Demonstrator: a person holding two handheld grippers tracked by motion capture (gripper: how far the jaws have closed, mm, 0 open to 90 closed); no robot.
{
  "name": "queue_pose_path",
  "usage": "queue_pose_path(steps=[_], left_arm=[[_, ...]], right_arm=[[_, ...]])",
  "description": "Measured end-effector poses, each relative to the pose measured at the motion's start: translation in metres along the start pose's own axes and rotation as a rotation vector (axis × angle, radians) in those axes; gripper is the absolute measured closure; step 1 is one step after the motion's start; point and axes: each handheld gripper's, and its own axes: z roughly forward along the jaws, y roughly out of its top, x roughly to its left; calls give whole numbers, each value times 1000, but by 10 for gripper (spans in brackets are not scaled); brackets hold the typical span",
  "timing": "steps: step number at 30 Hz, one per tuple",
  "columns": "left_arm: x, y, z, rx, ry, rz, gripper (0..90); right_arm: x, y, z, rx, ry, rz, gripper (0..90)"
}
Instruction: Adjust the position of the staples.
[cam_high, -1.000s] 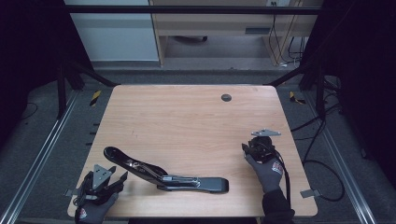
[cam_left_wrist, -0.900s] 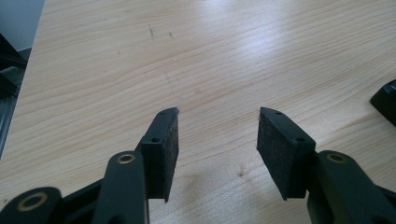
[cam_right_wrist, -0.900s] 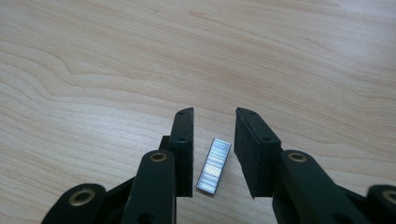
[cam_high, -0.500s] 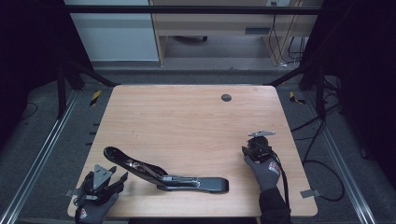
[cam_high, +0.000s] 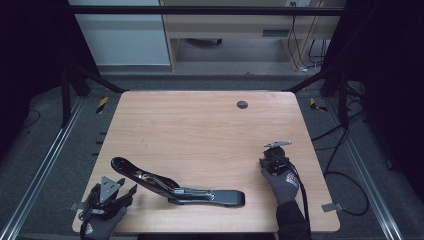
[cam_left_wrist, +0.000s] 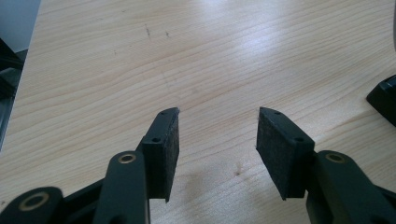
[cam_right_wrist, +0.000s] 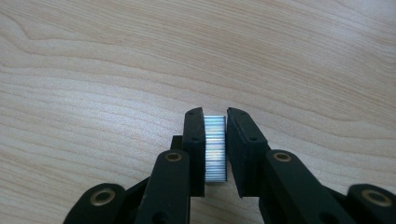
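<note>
We have the strip of staples (cam_right_wrist: 215, 148) pinched in our right gripper (cam_high: 274, 161) near the table's (cam_high: 200, 125) right edge, jaws just closing on it, and it could snap or slip, perhaps, before reaching the open stapler (cam_high: 175, 187), our left gripper (cam_high: 112, 192) standing half-open and empty.

Left gripper (cam_left_wrist: 212, 140): black jaws are carrying dark felt-like pads (cam_left_wrist: 280, 149), brass-coloured pivot bushings and small screw holes; a grey three-cornered plate (cam_high: 108, 185) is sitting on top. Right gripper (cam_right_wrist: 215, 140): matching black jaws, with a black cable (cam_high: 301, 197) trailing behind. Both hands are wearing dark gloves (cam_high: 286, 184) (red-and-white markings showing), dark sleeves following.
</note>
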Motion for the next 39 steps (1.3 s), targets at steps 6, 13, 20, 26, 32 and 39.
queue_pose_path(steps=[6,13,20,26,32,39], left_arm=[[0,0,0,-1,0,-1,489],[1,0,-1,-3,2,3,491],[0,1,-2,-3,-2,9,497],[0,1,-1,1,-3,11,499],[1,1,-2,-1,-5,3,498],[1,0,-1,2,-10,-6,492]], right_arm=[[-1,1,0,6,5,-2,781],[4,-2,-11,-10,67,-103,782],[12,-17,-22,-27,162,-223,782],[13,-27,-30,-14,202,-248,782],[16,-31,-29,-2,209,-269,782],[18,-31,-25,20,201,-279,781]])
